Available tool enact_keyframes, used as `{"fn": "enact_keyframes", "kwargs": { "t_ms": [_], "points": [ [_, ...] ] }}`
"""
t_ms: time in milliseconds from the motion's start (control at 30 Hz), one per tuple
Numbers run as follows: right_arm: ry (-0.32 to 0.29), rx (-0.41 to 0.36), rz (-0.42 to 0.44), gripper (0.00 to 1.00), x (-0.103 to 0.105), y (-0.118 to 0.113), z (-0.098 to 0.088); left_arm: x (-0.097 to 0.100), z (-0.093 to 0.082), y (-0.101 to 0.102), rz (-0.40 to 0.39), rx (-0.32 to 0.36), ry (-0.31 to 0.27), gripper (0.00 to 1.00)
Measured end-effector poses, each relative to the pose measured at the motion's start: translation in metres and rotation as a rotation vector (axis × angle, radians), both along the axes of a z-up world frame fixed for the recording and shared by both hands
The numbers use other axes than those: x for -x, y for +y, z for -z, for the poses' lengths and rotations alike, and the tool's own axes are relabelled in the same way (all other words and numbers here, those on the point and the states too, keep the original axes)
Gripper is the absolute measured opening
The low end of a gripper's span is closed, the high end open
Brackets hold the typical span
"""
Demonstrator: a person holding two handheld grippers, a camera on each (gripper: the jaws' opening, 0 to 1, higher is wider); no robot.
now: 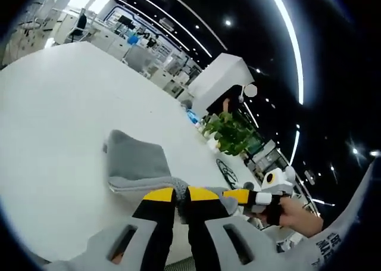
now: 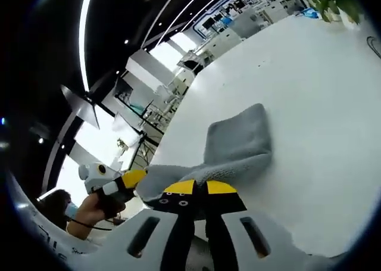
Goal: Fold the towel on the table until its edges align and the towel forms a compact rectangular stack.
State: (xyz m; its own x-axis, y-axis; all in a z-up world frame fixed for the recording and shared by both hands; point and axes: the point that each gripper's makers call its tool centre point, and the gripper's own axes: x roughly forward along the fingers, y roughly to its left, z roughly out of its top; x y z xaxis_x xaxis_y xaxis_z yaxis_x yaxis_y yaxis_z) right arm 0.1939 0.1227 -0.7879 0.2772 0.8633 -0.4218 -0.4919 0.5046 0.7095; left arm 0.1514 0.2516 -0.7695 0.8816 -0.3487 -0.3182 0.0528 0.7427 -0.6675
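The grey towel (image 1: 138, 164) lies partly folded on the white desk (image 1: 53, 104), its near edge lifted off the desk's near edge. The left gripper (image 1: 181, 195) pinches that edge between closed jaws; the right gripper (image 2: 200, 189) likewise clamps the towel (image 2: 235, 143) beside it.

Each claw has two black jaws capped with yellow tips and set in a pale grey moulded body with slotted openings, as on the left claw (image 1: 181, 195) and the right claw (image 2: 199, 187). Seen from the other side, each claw carries a white rounded housing above a black grip with a yellow-tipped jaw jutting forward. The person wears a light grey sleeve (image 1: 348, 235) with dark printed lettering, too blurred to read, and what may be a dark strap or cable runs along the wrist in the right gripper view.
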Motion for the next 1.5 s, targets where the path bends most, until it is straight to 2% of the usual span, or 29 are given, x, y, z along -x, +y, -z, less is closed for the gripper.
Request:
{"fn": "enact_keyframes", "kwargs": {
  "t_ms": [367,633,767,1000,1233,1500],
  "points": [
    [0.058,-0.078,0.095,0.02,-0.037,0.012,-0.009,-0.029,0.001,0.015,-0.102,0.119,0.001,0.07],
    [0.084,-0.099,0.134,0.02,-0.064,0.025,-0.006,-0.051,0.006,0.028,-0.142,0.154,0.021,0.07],
    [0.096,-0.108,0.154,0.02,-0.075,0.030,-0.005,-0.063,0.008,0.033,-0.150,0.150,0.025,0.07],
    [0.105,-0.107,0.217,0.03,-0.101,0.033,0.003,-0.083,0.014,0.045,-0.192,0.155,0.016,0.08],
    [0.123,-0.113,0.252,0.02,-0.117,0.040,0.014,-0.099,0.026,0.051,-0.229,0.156,0.018,0.08],
    [0.147,-0.103,0.288,0.02,-0.135,0.047,0.029,-0.116,0.040,0.059,-0.295,0.197,0.021,0.08]
  ]
}}
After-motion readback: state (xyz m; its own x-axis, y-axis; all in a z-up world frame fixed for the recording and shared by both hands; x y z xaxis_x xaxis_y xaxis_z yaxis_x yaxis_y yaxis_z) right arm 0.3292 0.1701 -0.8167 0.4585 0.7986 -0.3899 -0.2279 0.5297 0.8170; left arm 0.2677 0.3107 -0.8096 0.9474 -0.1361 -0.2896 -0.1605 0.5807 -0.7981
